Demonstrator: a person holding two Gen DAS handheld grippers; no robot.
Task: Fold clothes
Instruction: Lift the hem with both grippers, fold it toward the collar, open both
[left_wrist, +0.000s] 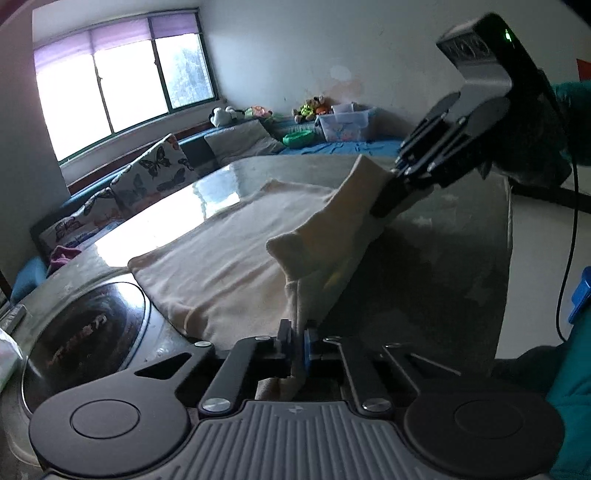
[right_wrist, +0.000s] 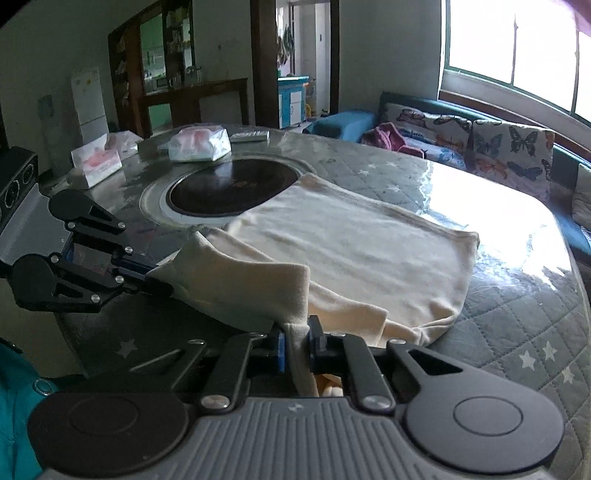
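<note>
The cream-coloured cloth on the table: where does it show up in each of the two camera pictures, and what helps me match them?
Left wrist view: the cream cloth fills the middle, its near edge pinched in the left gripper at bottom centre.
Right wrist view: it lies centre to right, its near edge pinched in the right gripper.
Shared landmark: the dark round plate set in the table, lower left in the left view, upper left of the cloth in the right view.

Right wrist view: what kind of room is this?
Likely a home living-dining room: a sofa with butterfly-print cushions under the window, a white fridge, and a round table with a quilted star-print cover.
</note>
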